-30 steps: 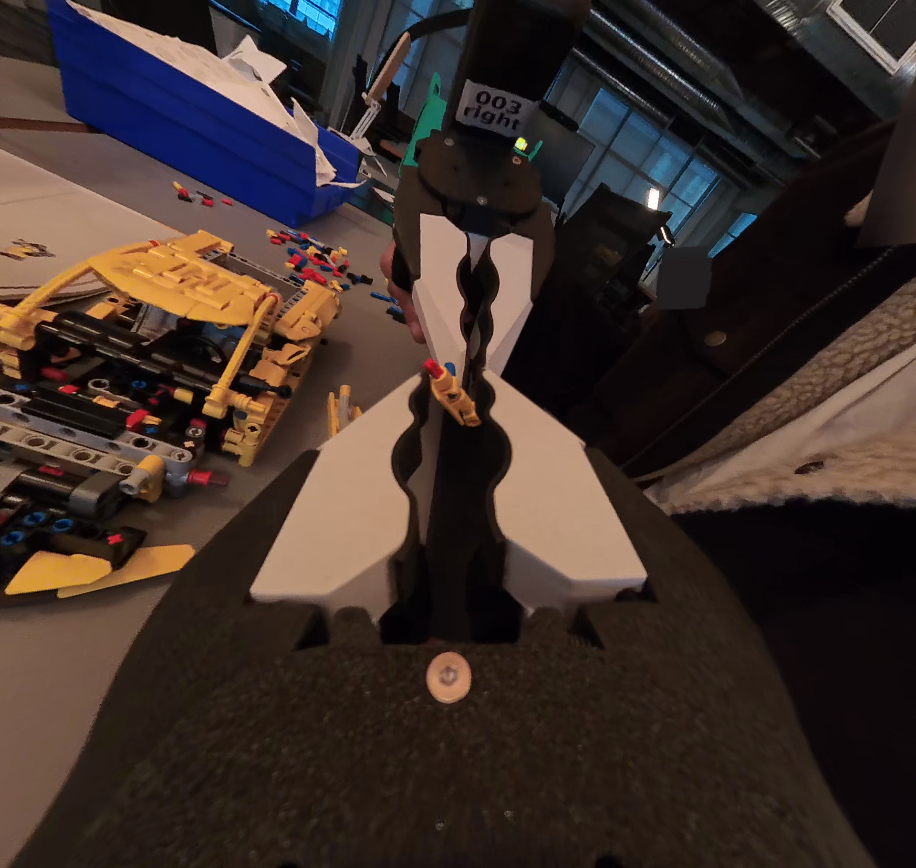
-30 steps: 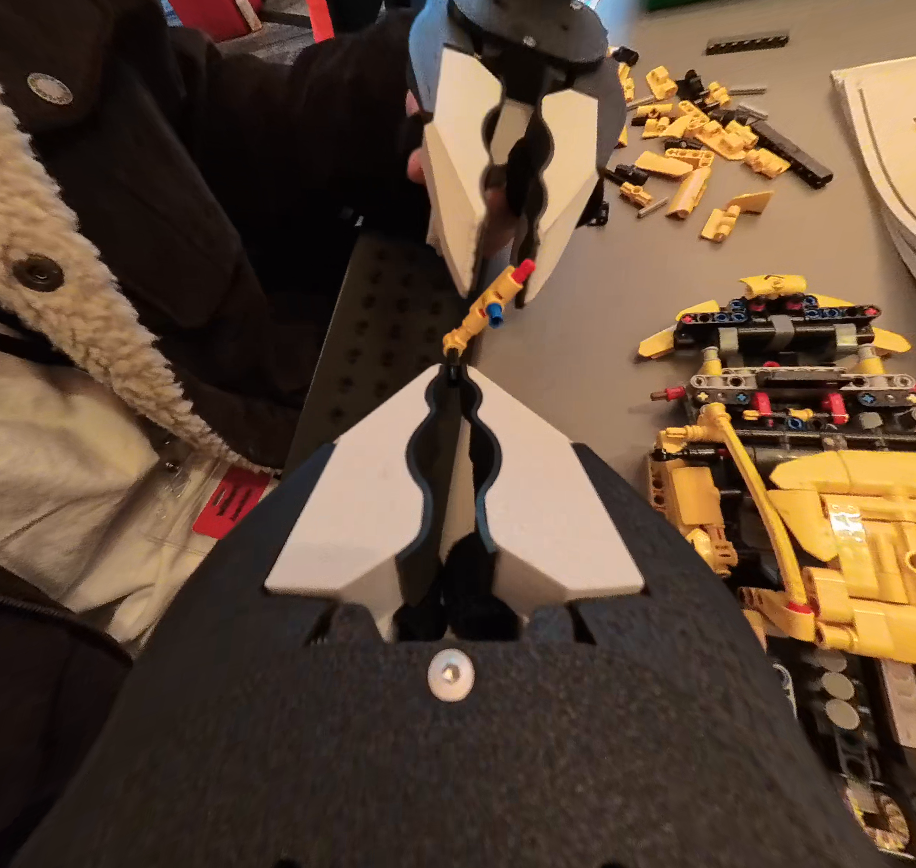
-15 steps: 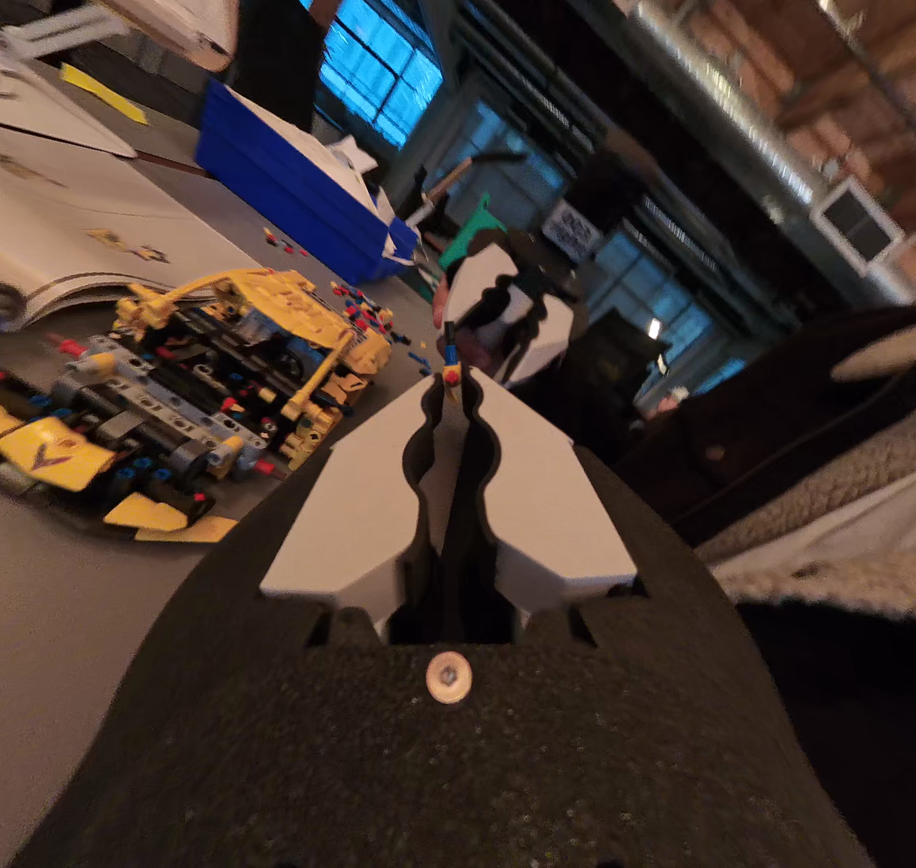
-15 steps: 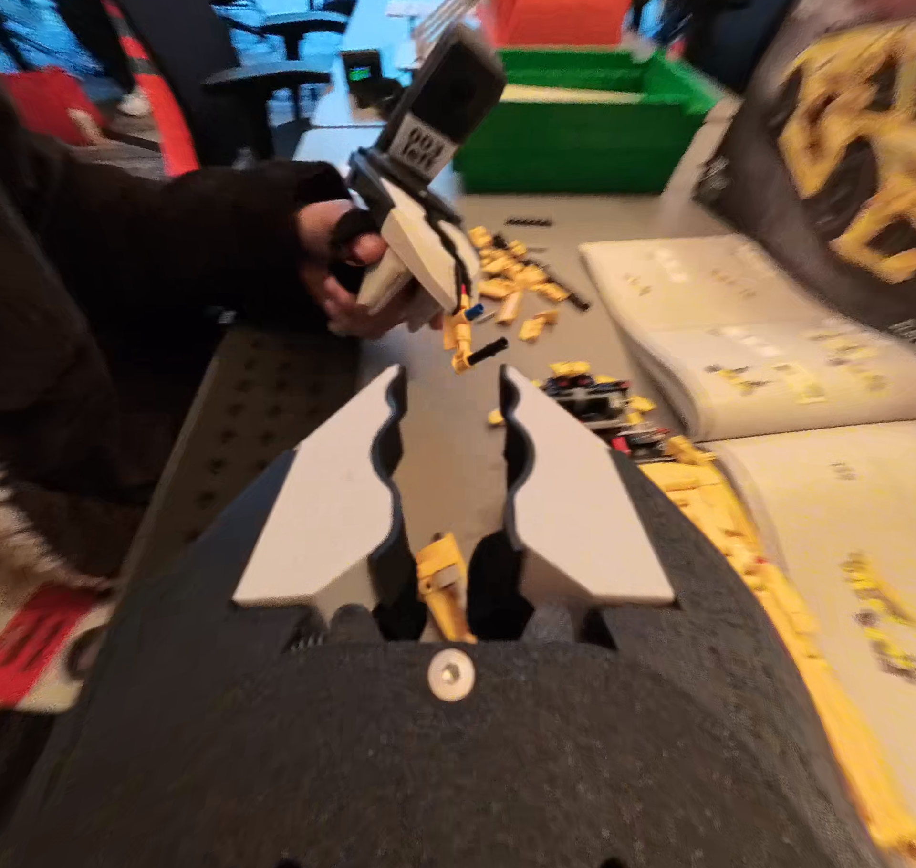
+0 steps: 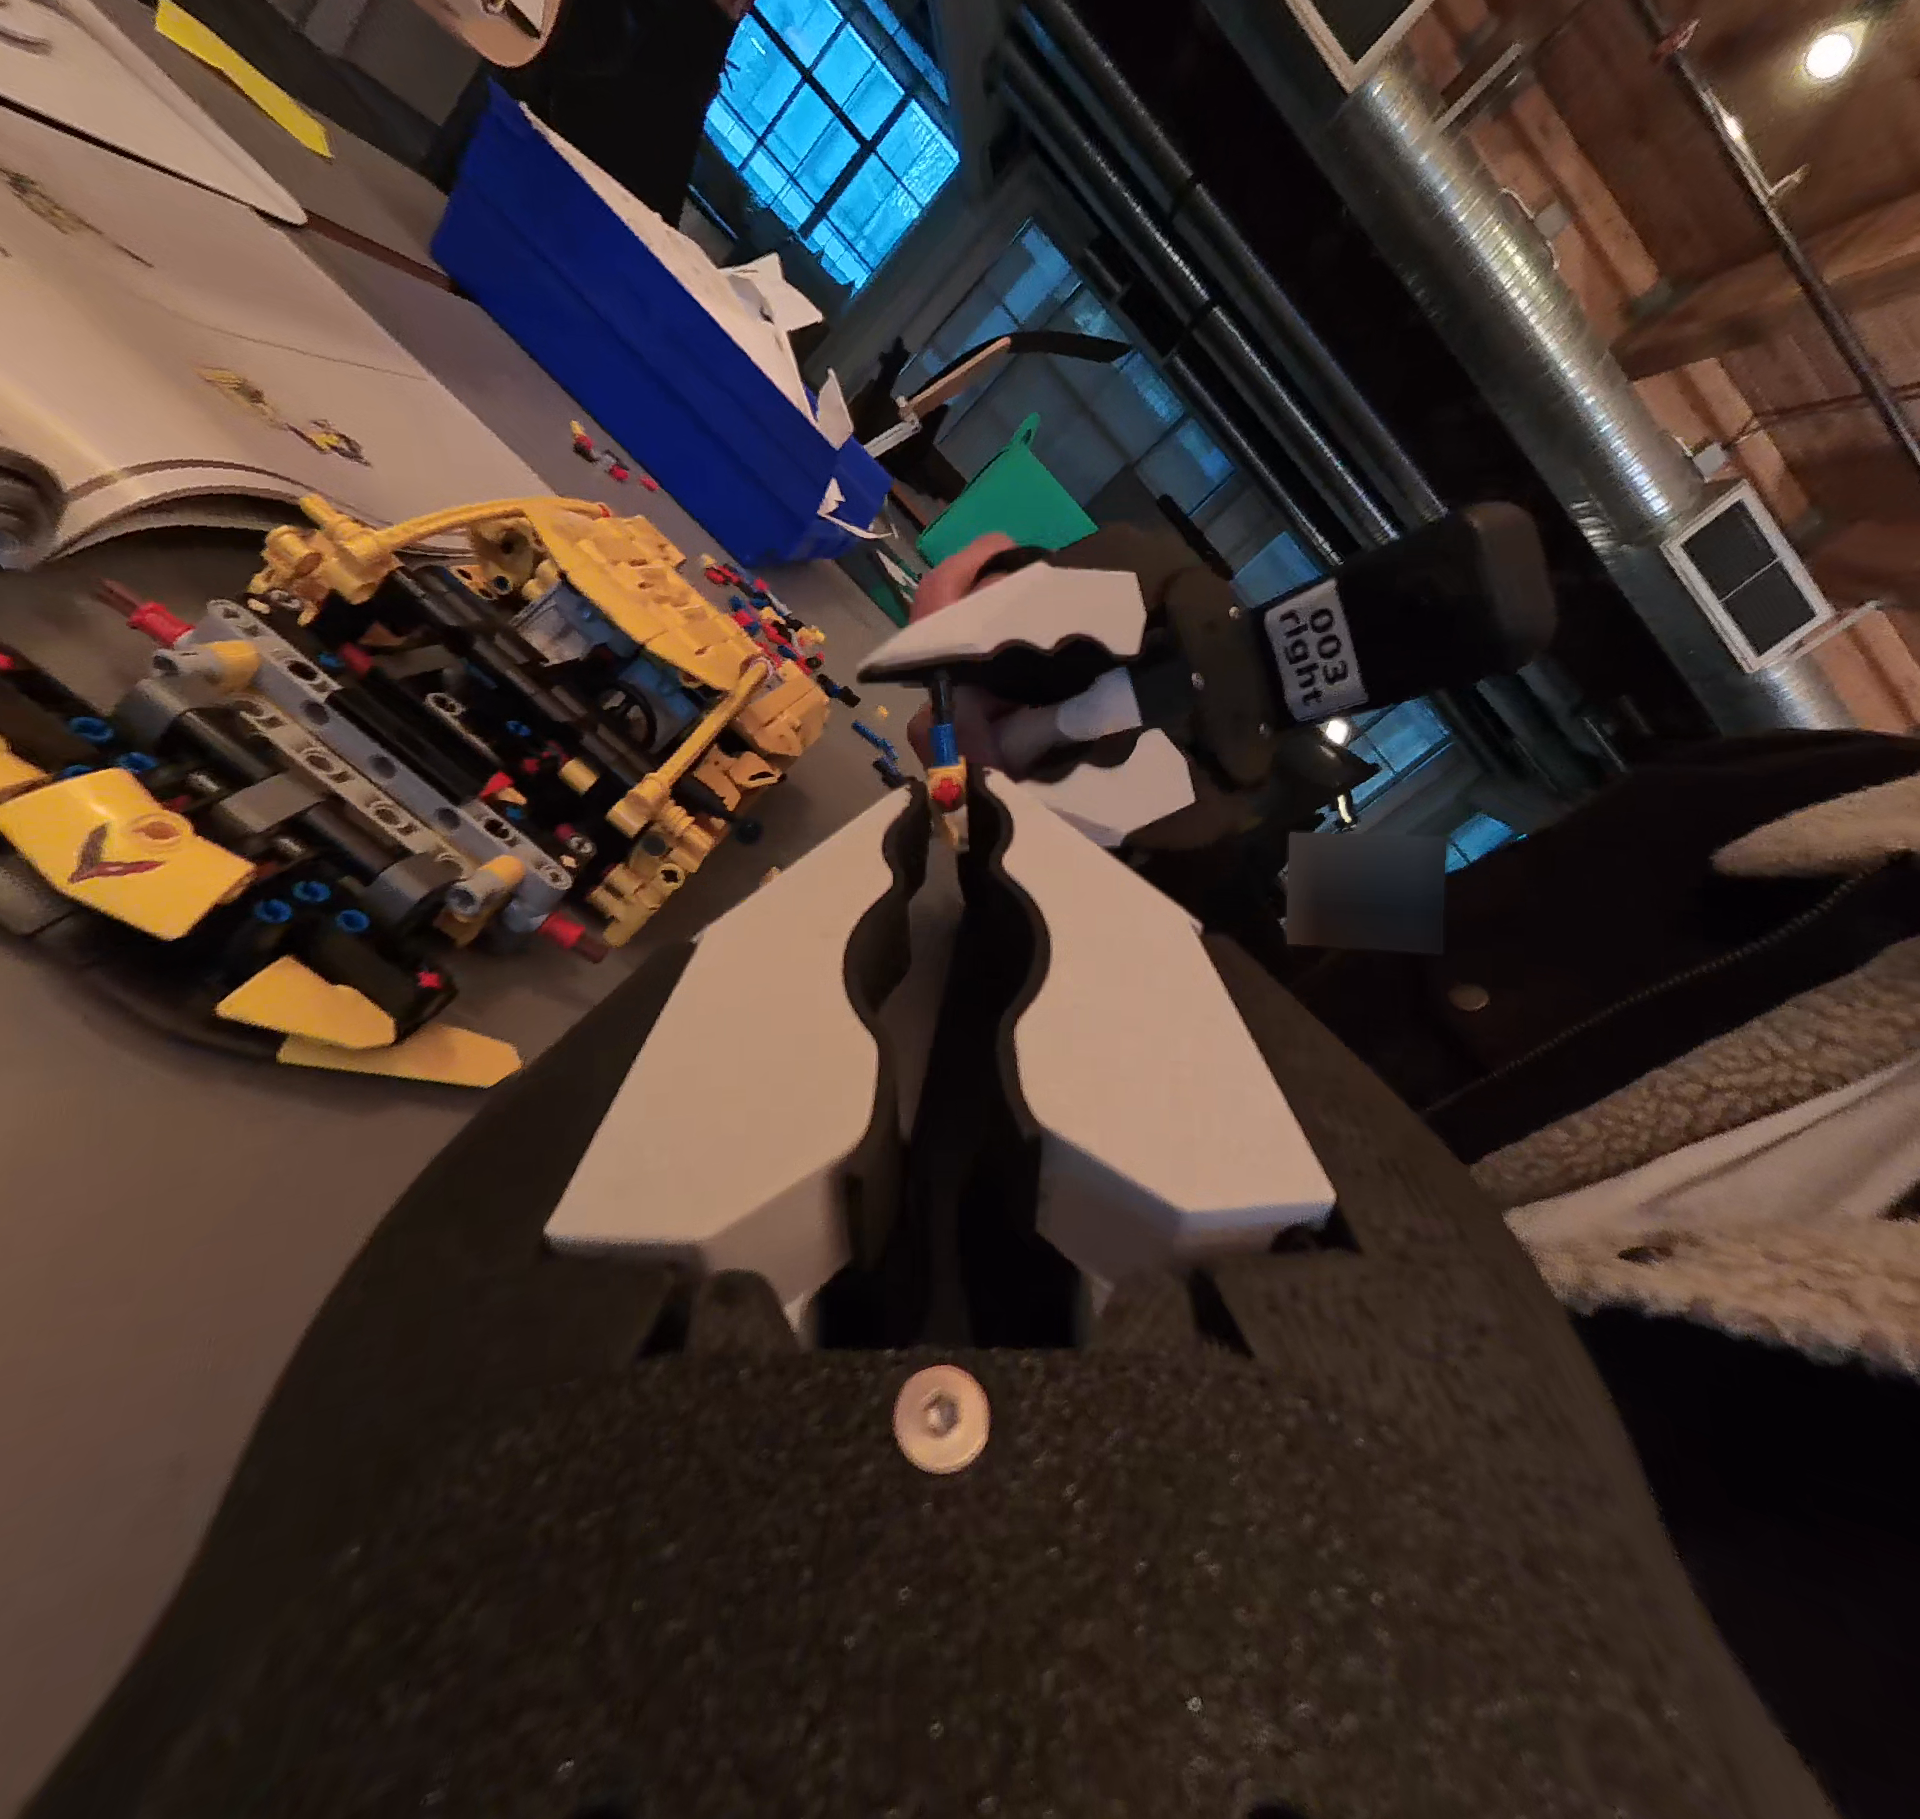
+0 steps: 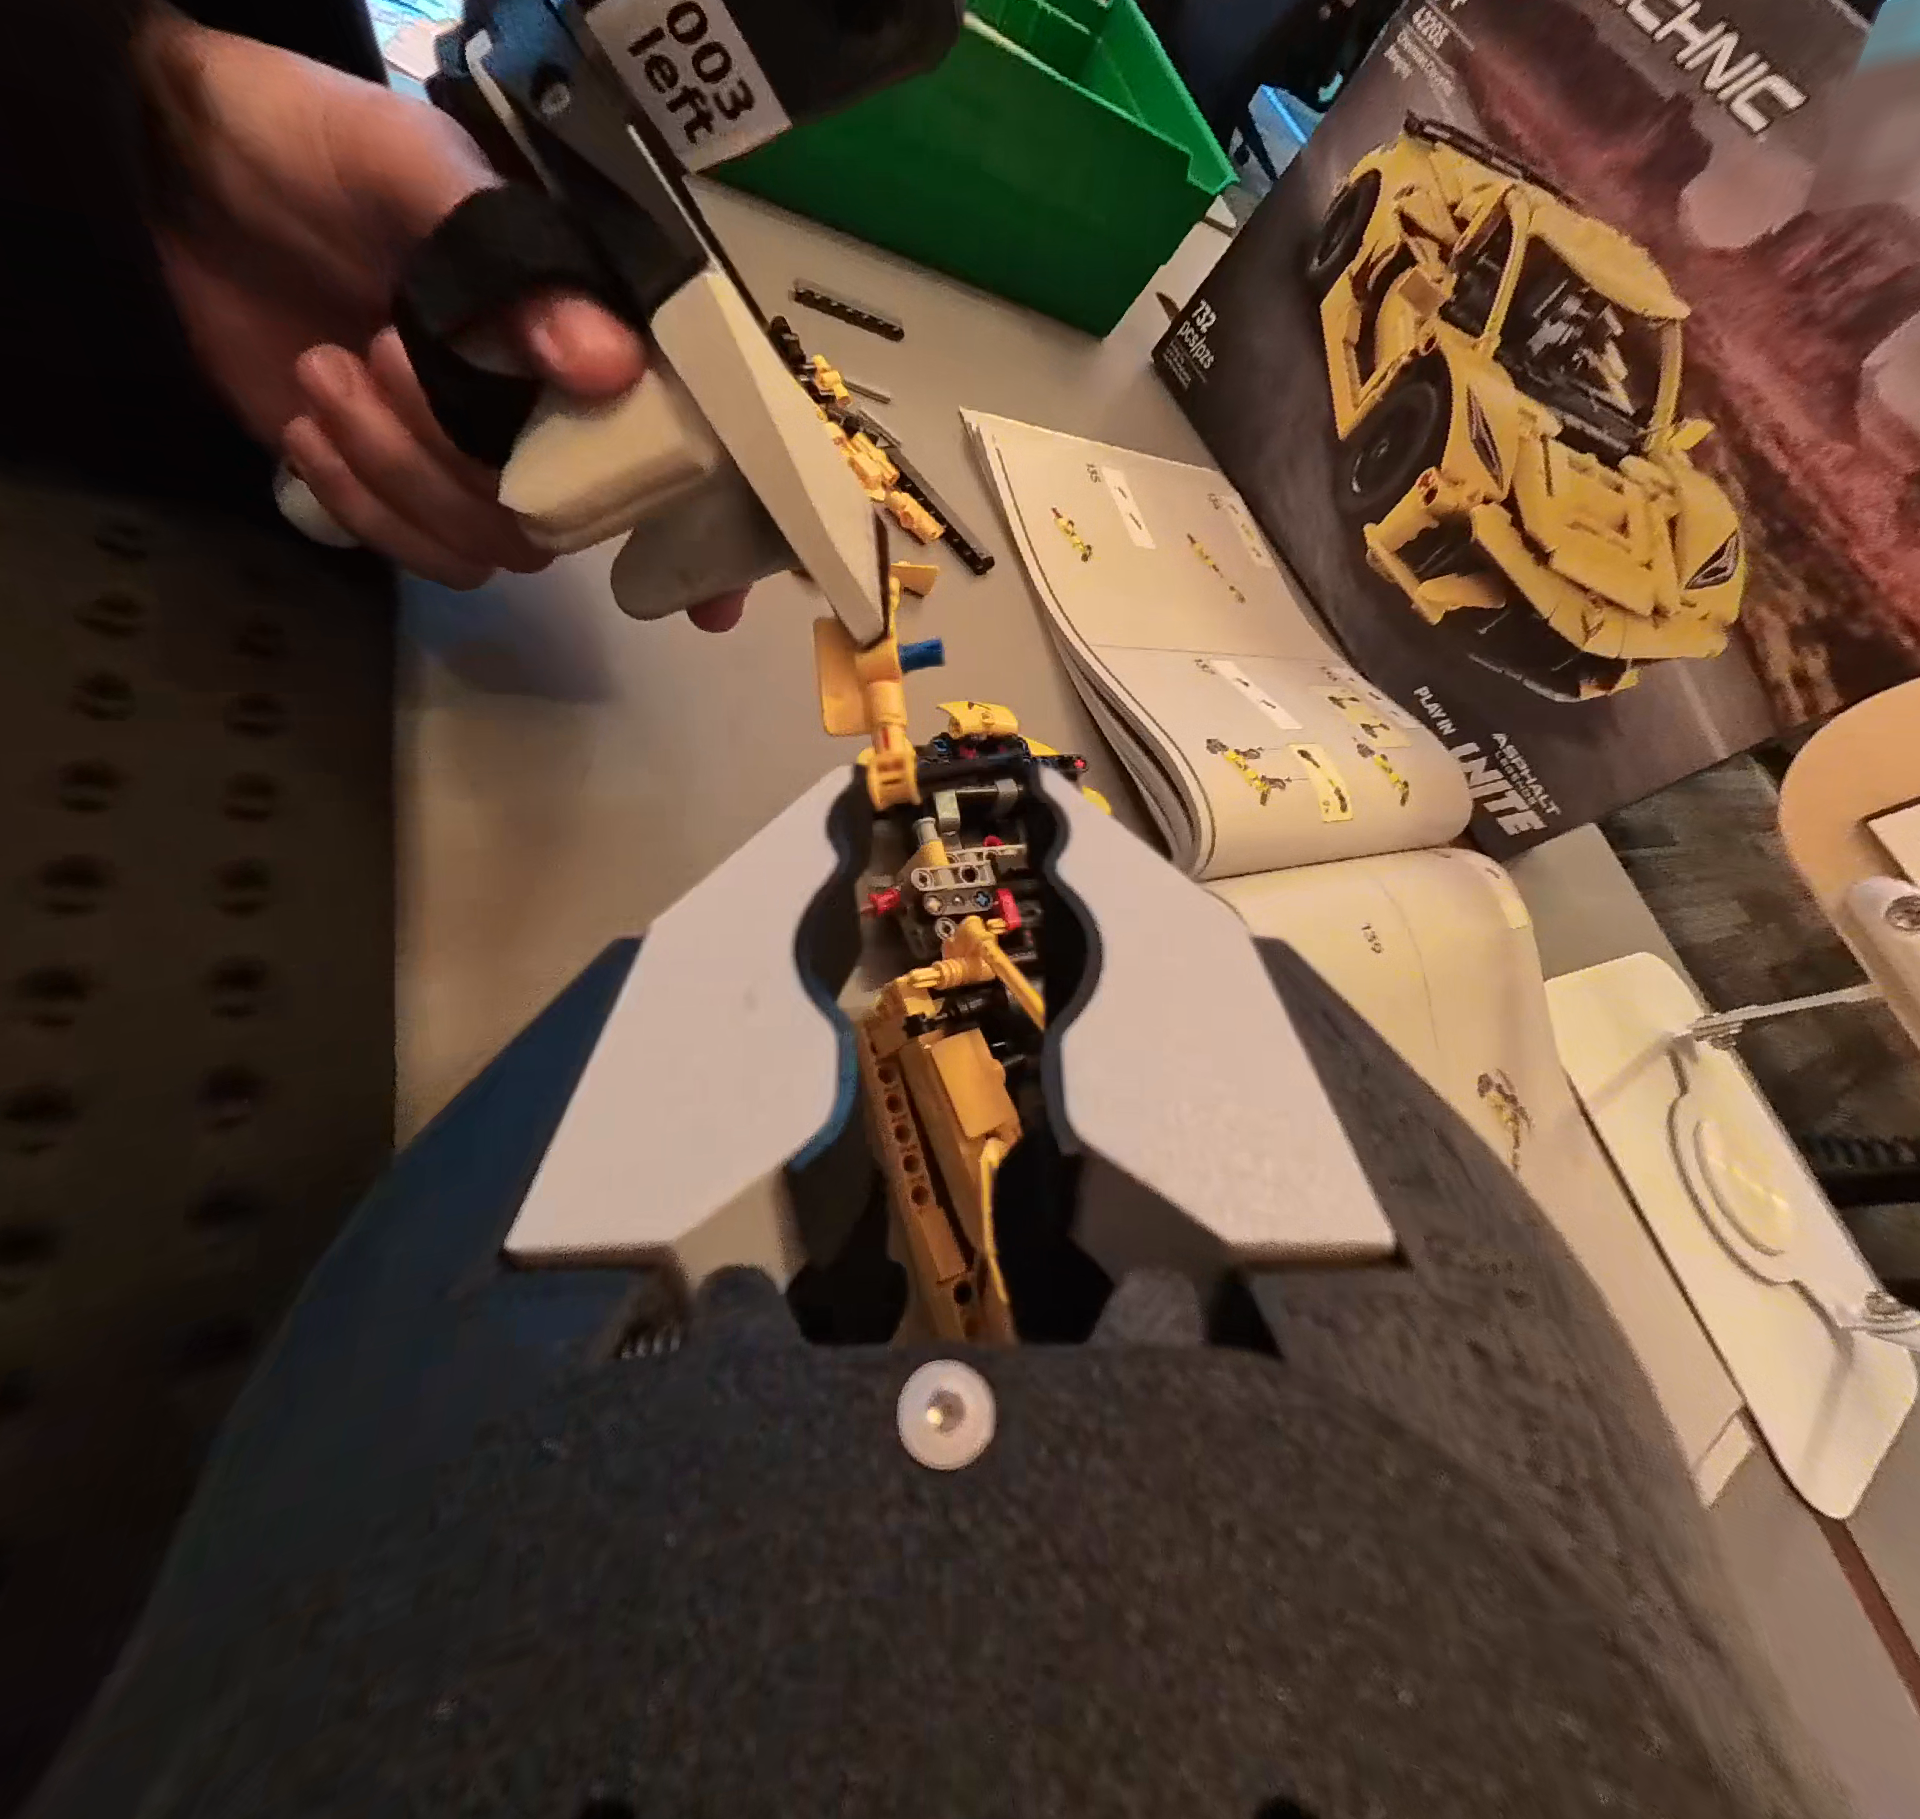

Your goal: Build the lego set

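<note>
The lego car (image 5: 436, 730) sits half-built on the grey bench (image 5: 135, 1198), chassis and yellow roof panels in place, grey beams and black framing exposed at the near end, so by my reckoning there's a good deal of bodywork to go. Up here in the air I've got the small sub-assembly (image 6: 878, 720): a yellow connector piece with a blue pin sticking out one side and a red bit showing. My left gripper (image 5: 951, 813) is pressed together on its upper yellow end, pinching it right at the tips. My right gripper (image 6: 951, 793) has its jaws set a little apart; the lower yellow end sits at the tip of the left-hand jaw, and from the left wrist view a thin black axle runs from the piece up into that gripper. Whether the right one truly clamps it, I cannot tell.

Loose yellow parts (image 6: 862, 439) and a long black beam lie scattered beyond, just this side of the green bin (image 6: 997, 159). The instruction booklet (image 6: 1226, 647) is open beside the car, the box (image 6: 1558, 335) standing behind it. A blue bin (image 5: 623, 325) full of paper sits at the far edge.

My judgement: this little piece is being put together mid-air and isn't yet on the car. Fitting it comes next, then plenty of panels after.
</note>
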The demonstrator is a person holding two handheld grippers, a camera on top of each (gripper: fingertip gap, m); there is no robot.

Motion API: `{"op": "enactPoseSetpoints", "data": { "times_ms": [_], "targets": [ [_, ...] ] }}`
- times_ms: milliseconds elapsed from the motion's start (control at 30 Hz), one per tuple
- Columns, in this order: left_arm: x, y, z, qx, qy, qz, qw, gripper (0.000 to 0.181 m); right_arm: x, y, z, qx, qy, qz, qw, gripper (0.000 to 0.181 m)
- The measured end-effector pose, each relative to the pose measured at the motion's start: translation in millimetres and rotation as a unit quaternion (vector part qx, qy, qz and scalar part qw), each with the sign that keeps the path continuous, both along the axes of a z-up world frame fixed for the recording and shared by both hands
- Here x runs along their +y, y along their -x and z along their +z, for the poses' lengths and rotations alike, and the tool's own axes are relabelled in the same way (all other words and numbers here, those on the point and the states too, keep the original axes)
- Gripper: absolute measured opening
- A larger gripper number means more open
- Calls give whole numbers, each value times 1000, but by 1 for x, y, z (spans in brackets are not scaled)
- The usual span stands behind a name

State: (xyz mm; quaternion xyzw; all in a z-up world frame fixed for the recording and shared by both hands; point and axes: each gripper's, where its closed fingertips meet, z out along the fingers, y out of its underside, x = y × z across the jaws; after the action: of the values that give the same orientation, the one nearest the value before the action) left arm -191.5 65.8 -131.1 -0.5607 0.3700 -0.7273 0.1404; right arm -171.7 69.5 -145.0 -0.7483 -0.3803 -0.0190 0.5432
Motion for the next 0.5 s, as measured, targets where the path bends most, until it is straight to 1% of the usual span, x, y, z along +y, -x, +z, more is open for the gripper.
{"op": "enactPoseSetpoints", "data": {
  "times_ms": [167,267,333,367,467,500],
  "targets": [
    [-3,-1,-2,4,0,-7,1000,7,-3,-1,-1,-35,-2,4,999,26],
    [-4,-2,-4,11,0,-10,1000,7,-4,-3,-5,-39,35,2,999,26],
    [-4,-2,-4,11,2,-13,1000,7,-5,-4,-5,-45,37,5,998,25],
    [-5,-2,-4,10,3,-14,1000,7,-7,-4,-7,-61,34,10,998,4],
    [-2,-2,-6,15,14,-10,1000,6,-7,-3,-12,-91,29,9,995,3],
    [-1,-2,-6,15,15,-9,1000,6,-6,-3,-10,-81,26,8,996,4]
  ]
}}
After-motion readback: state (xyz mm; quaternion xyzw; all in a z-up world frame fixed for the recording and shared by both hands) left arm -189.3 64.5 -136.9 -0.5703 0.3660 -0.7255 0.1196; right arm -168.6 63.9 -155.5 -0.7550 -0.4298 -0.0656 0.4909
